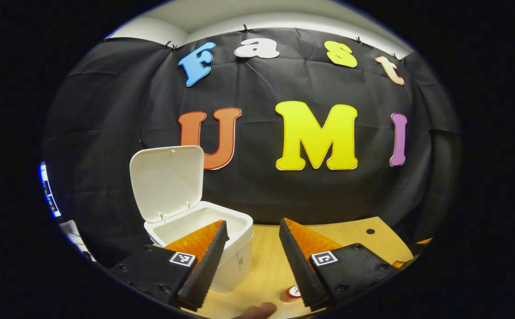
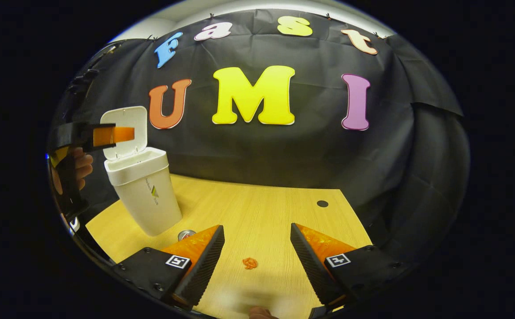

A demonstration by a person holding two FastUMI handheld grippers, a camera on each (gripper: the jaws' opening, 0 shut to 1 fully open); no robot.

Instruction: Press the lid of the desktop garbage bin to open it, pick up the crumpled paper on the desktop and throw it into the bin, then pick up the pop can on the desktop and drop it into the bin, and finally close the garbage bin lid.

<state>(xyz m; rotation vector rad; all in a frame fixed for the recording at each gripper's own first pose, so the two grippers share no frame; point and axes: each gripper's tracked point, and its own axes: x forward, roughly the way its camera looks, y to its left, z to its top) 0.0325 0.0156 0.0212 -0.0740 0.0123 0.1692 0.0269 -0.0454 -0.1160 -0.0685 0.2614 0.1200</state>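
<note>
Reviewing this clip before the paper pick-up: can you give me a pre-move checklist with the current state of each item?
1. Bin lid open and standing up: ok.
2. Crumpled paper lying free on the desktop: ok.
3. Right gripper open and empty, paper ahead between its fingers: ok.
4. Left gripper open, holding nothing: ok.
5. Pop can beside the garbage bin, away from the paper: ok.
6. Bin interior free: cannot tell.

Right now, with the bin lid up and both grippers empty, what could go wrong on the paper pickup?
1. The crumpled paper is small and lies flat on the desktop; the open right gripper may close over it or scrape the wood.
2. The pop can stands close to the garbage bin, so a sweep could tip it.
3. The left gripper hovers by the raised lid and might knock it.
</note>
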